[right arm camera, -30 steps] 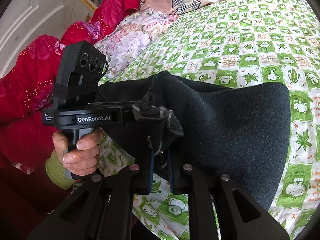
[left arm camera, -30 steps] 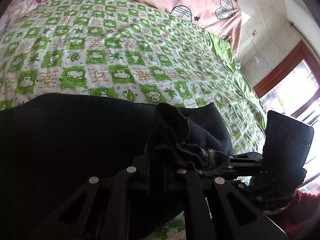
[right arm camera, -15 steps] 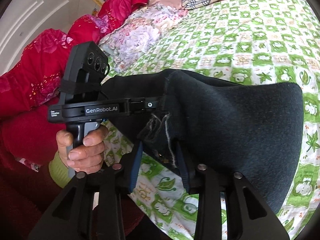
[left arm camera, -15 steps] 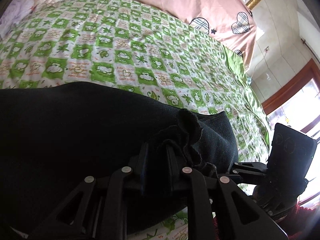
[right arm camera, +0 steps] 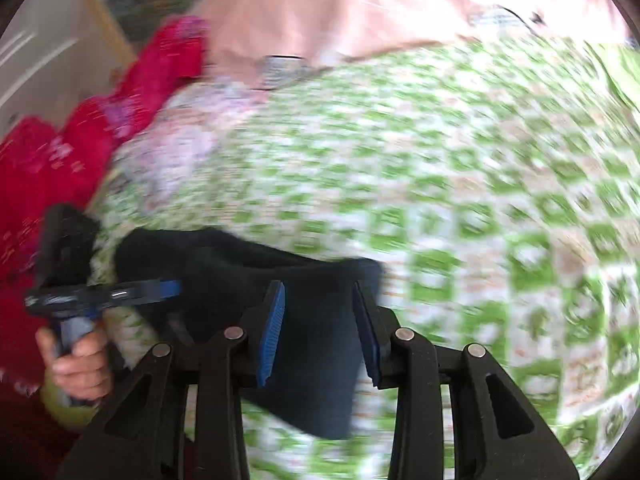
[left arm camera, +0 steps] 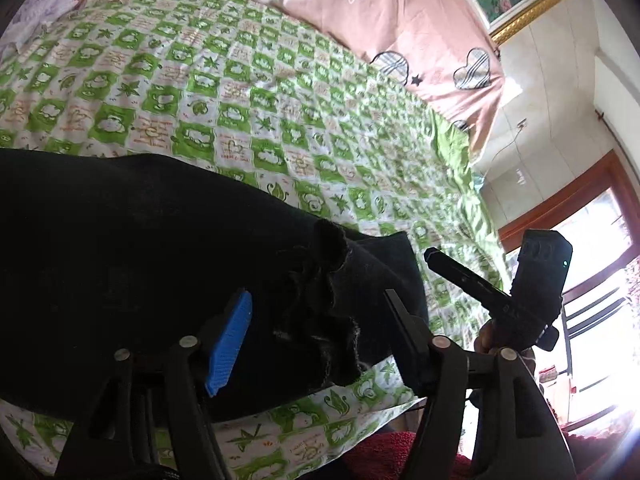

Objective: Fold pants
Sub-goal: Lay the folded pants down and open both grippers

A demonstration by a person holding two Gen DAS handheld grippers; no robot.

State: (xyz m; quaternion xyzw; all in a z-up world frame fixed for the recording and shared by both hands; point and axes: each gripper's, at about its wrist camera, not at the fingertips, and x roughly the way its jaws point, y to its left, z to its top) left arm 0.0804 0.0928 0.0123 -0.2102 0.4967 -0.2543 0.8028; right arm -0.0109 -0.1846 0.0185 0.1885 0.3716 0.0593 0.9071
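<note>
Holding both grippers above the near edge of the bed (left arm camera: 280,92), I have each set of jaws spread wide with nothing between the pads. My left gripper (left arm camera: 316,332) hovers over the frayed hem of the black pants (left arm camera: 120,248), one blue pad (left arm camera: 230,336) exposed. The pants lie flat on the green checked sheet (right arm camera: 480,200) along the near edge. My right gripper (right arm camera: 320,328) sits over the end of the same garment; that view is motion-blurred. A pink quilt (left arm camera: 392,28) covers the far edge.
</note>
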